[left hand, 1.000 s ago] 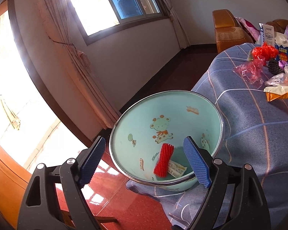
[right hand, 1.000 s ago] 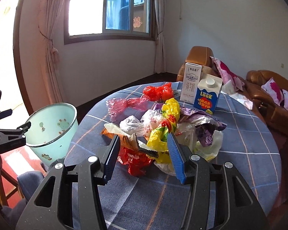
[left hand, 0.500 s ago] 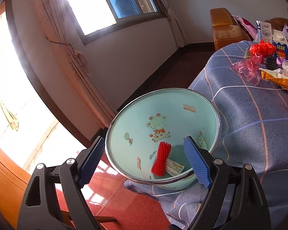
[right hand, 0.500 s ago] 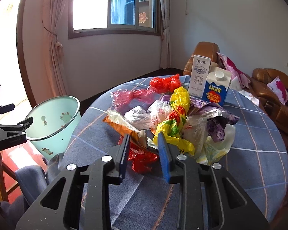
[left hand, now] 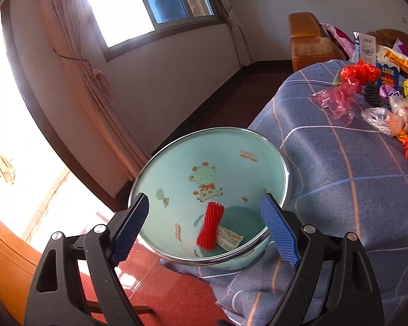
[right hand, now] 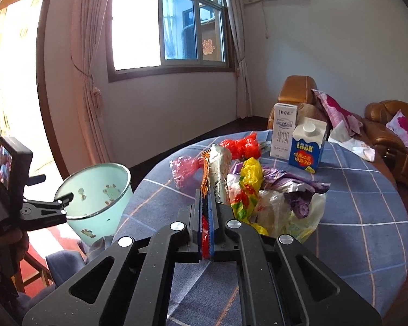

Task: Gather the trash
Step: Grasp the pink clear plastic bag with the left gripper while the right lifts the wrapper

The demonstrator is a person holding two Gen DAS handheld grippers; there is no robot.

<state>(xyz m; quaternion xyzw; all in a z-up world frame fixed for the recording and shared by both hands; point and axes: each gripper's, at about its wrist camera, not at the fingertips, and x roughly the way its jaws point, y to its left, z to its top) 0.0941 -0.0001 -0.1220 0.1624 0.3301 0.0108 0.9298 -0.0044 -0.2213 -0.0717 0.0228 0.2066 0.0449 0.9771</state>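
Orange wrapper (right hand: 213, 168) in right gripper (right hand: 205, 206)

Bright daylight comes through the window (right hand: 167, 32) with curtains (right hand: 88, 62); white walls, brown sofa (right hand: 389, 133), red floor (left hand: 163, 285).

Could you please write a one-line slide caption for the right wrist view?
Right claw shut on an orange wrapper lifted from the trash pile, green bin waiting beside the table.
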